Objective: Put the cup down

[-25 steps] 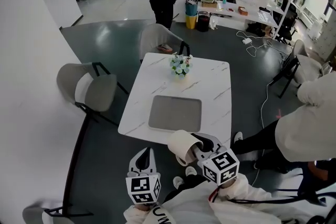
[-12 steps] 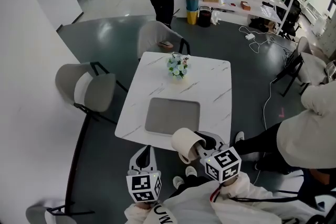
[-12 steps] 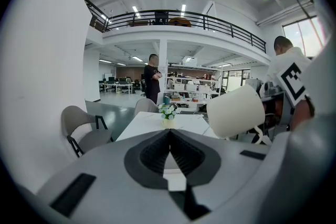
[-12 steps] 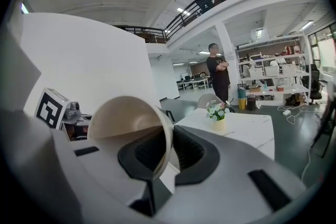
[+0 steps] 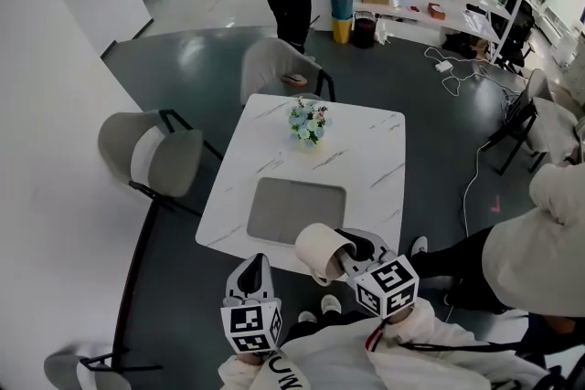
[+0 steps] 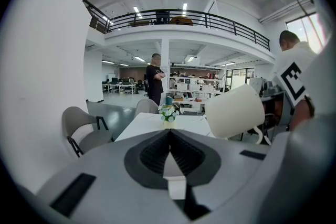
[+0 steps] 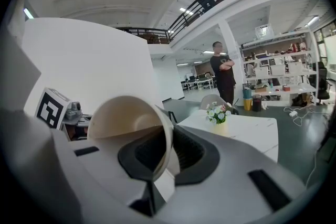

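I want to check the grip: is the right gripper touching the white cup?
Touching. In the right gripper view, the right gripper clamps the white cup by its thin wall, between both jaws.

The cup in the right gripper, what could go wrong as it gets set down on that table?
1. The right gripper has its jaws pinched on one thin wall of the cup at the rim, and the cup lies tilted on its side. Released like that, it would likely roll or tip.
2. In the head view the cup hangs about at the near edge of the table. Letting go too soon could drop it to the floor.
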The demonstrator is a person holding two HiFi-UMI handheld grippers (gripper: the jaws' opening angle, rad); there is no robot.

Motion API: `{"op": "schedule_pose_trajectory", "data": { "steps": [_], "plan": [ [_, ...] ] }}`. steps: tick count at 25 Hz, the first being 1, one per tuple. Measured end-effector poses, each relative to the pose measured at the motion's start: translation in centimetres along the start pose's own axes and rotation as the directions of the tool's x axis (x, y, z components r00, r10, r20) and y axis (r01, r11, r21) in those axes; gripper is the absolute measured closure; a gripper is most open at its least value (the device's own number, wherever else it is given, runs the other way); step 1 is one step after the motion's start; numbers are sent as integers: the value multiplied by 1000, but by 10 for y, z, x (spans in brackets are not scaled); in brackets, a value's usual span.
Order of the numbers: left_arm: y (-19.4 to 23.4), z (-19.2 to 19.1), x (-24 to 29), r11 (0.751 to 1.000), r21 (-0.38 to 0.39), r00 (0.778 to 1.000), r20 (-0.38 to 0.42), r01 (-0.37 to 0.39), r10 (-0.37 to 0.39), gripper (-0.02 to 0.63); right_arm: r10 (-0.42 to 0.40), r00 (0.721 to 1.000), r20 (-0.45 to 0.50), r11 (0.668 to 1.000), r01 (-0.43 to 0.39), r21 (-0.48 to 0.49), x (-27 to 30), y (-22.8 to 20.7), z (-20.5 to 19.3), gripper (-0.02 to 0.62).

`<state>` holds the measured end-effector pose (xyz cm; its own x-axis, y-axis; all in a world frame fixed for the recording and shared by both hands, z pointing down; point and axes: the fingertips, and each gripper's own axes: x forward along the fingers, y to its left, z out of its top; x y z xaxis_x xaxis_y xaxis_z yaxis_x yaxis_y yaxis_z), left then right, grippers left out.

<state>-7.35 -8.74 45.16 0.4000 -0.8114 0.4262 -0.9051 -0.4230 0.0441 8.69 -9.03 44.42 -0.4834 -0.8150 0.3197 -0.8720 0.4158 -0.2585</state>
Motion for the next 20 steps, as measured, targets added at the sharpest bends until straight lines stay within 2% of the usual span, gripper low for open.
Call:
{"op": "schedule_pose_trajectory", "data": {
  "steps": [7,20],
  "plan": [
    [2,-5,10,1000,-9,1000,-24,-2,1,597,34,999,6,999,-34,10,7,0,-2,555],
    [29,-11,17,1000,-18,999,-44,21,-21,597,-15,1000,2,1000,15,25,26,8,-1,557]
  ]
}}
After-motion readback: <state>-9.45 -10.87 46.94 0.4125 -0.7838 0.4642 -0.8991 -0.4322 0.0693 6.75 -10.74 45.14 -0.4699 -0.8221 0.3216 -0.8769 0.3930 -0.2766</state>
